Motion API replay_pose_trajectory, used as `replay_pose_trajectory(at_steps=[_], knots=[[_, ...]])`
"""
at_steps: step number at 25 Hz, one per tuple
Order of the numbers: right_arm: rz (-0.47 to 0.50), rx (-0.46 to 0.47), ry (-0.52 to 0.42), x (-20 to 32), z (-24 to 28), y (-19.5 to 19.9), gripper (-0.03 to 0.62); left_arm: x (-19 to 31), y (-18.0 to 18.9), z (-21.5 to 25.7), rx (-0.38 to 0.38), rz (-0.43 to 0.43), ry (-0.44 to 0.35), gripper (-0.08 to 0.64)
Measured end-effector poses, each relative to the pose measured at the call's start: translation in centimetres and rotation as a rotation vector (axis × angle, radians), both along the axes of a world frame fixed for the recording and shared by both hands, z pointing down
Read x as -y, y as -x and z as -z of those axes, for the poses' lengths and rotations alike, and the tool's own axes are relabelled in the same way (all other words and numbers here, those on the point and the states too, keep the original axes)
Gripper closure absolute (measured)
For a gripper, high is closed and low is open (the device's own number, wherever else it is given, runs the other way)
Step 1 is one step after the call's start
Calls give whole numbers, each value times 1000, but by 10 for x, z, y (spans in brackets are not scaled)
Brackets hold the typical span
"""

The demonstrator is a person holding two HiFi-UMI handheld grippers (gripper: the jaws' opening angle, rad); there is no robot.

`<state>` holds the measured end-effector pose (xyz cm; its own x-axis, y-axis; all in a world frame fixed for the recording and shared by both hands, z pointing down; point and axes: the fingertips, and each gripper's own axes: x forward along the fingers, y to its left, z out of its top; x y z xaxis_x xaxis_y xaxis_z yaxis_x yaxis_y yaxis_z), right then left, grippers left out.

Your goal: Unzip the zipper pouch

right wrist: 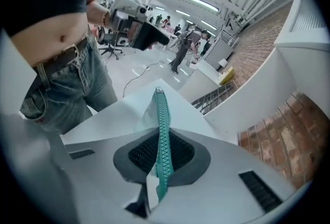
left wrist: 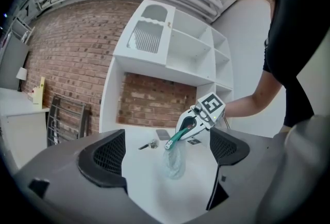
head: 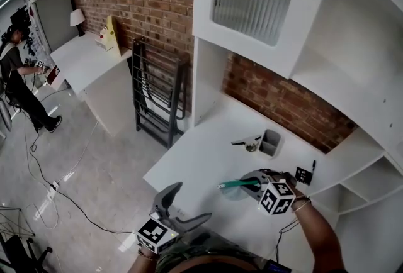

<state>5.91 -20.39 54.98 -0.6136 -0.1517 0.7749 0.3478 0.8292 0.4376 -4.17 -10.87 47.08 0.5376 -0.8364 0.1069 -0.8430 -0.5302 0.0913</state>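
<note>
A clear pouch (head: 238,190) with a teal zipper (head: 239,183) hangs above the white table (head: 201,158). My right gripper (head: 255,182) is shut on one end of the zipper strip, and the pouch dangles from it. In the right gripper view the teal zipper (right wrist: 163,130) runs out between the shut pads (right wrist: 139,153). My left gripper (head: 187,207) stands open near the table's front edge, apart from the pouch. In the left gripper view the pouch (left wrist: 174,161) shows ahead between the wide jaws, with the right gripper (left wrist: 186,126) above it.
A small grey box (head: 271,143) and a metal clip (head: 249,143) lie near the brick back wall. A black marker tag (head: 304,175) sits to the right. White shelves (head: 352,108) rise overhead. A black rack (head: 157,99) stands on the floor to the left.
</note>
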Motion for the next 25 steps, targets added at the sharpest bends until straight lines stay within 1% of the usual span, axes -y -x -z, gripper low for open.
replay_pose_trajectory(at_steps=[4,8,10,12,15,18,22,25], knots=[[2,104,44,-23,35,4,575,2,-6,-4,32,-32,13,60],[20,175,40,-40,67,9,574,2,-14,-5,36,-79,17,77],[36,201,37,-48,82,11,575,3,-21,-5,50,-104,16,84],[55,213,37,-56,95,11,575,5,-30,1,57,-129,1,87],[81,237,41,-68,109,10,575,7,-46,14,37,-172,-35,101],[102,255,56,-82,116,8,575,2,-66,21,42,-246,-73,144],[123,248,69,-96,121,3,575,-7,-86,31,81,-347,-109,164],[130,245,76,-104,122,0,574,-13,-99,40,88,-413,-129,180]])
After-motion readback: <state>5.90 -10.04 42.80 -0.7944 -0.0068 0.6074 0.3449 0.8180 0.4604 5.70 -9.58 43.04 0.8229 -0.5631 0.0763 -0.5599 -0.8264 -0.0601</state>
